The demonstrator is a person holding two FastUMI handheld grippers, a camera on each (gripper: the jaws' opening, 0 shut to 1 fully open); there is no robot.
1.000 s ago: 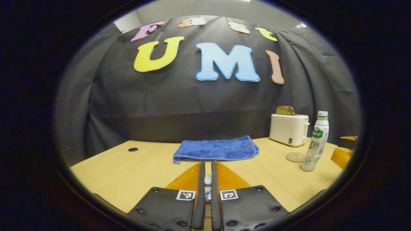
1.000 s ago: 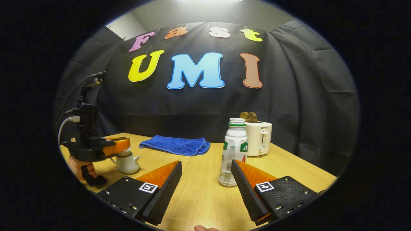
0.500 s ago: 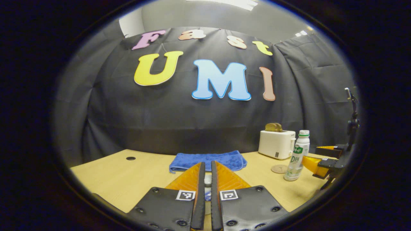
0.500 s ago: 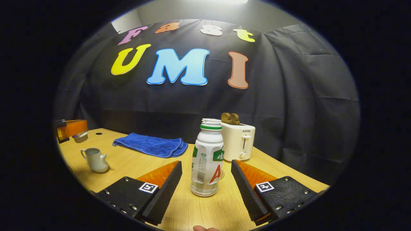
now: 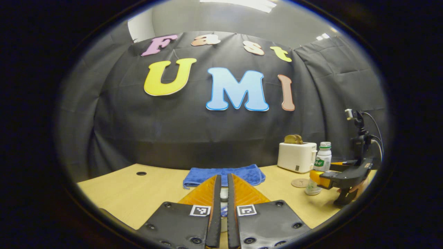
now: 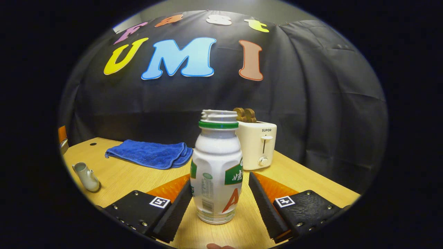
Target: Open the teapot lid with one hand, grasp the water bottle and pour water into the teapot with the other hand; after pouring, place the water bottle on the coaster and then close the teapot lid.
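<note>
My left gripper point(image 5: 223, 177) is shut on the small white teapot lid point(image 5: 224, 194), which it holds up over the table. The white teapot point(image 6: 86, 176) stands lidless at the left of the right gripper view, and the left gripper's edge point(image 6: 62, 138) shows above it. The white water bottle point(image 6: 216, 173), uncapped with a green neck ring, stands upright on the table between the fingers of my open right gripper point(image 6: 219, 178). In the left gripper view the right gripper point(image 5: 341, 174) reaches around the bottle point(image 5: 321, 162). The round coaster point(image 5: 299, 182) lies just left of the bottle.
A white toaster point(image 6: 258, 145) holding bread stands behind the bottle. A folded blue towel point(image 6: 148, 154) lies at the back middle of the wooden table point(image 6: 138, 180). The table has a small cable hole point(image 5: 141, 173) at its far left.
The left gripper lifted the lid off the teapot and drew away from it. The right gripper moved forward until the bottle stood between its open fingers.
</note>
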